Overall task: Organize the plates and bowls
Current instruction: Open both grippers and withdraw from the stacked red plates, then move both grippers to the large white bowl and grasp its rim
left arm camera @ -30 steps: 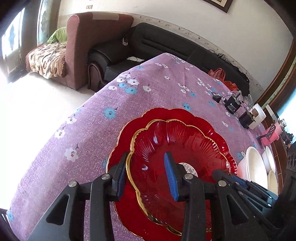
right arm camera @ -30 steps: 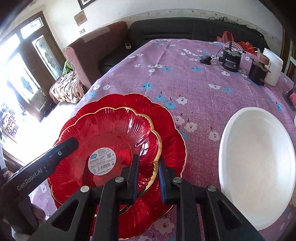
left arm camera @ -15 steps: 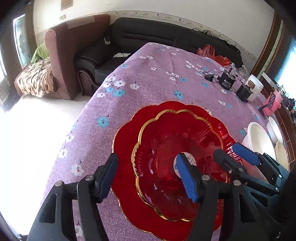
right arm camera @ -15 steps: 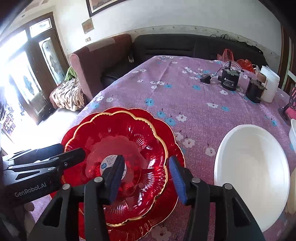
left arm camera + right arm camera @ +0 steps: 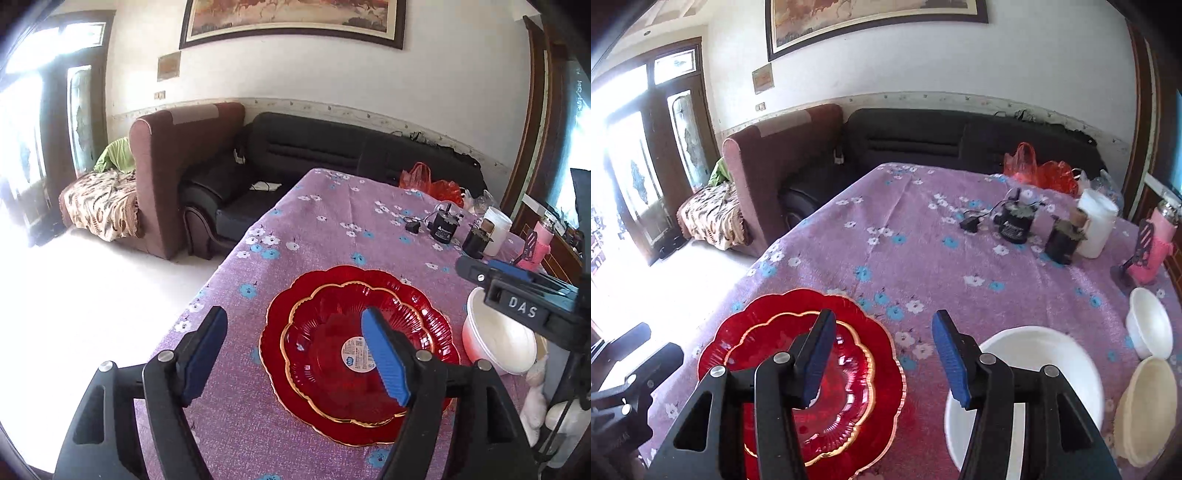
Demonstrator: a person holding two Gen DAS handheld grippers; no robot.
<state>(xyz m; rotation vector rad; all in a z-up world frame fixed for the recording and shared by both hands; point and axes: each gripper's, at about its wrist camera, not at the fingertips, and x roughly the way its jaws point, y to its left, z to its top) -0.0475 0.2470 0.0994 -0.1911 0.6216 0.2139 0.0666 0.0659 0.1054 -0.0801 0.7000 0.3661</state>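
— Since the small red plate [image 5: 343, 354] sits nested on the big red plate [image 5: 321, 291] near the table's [image 5: 332, 206] left edge, are the plates done?

— Seemingly. Left gripper [image 5: 295, 354] is opening, right gripper [image 5: 882, 354] open, both empty. White bowls [image 5: 1027, 354] toward the right edge look unstacked.

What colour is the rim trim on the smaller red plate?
Gold, tracing the scalloped edge of the smaller red plate; the left wrist view shows it best.

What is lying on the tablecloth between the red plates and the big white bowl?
Nothing: in the right wrist view only bare flowered tablecloth separates the stacked red plates from the big white bowl.
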